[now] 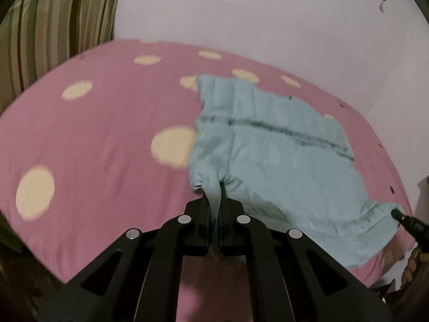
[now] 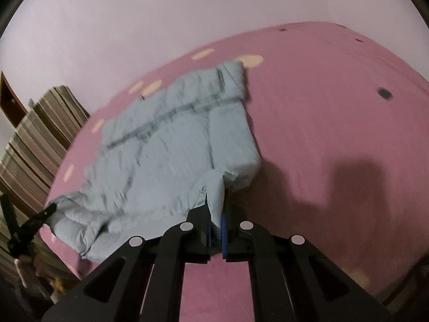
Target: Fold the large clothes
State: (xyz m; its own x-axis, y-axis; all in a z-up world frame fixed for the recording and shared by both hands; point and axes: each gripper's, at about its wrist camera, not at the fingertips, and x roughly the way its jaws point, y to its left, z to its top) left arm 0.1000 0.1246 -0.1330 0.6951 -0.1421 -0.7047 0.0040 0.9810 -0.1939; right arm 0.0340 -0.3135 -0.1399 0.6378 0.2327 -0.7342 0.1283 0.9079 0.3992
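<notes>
Hiding the nearest hem, left gripper [image 1: 214, 209] & right gripper [image 2: 215, 209] each pinch shut on a corner of the blurred blue garment [image 1: 281, 145] atop pink bedspread [image 1: 93, 123]; striped cushion [image 1: 53, 35] beyond garment's far-left corner

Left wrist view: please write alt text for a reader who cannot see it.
The left gripper is shut on a bunched corner of a light blue garment that lies spread on a pink bed cover with cream dots. The right gripper's tip holds another corner at the right edge, and a striped cushion stands at the back left.
</notes>
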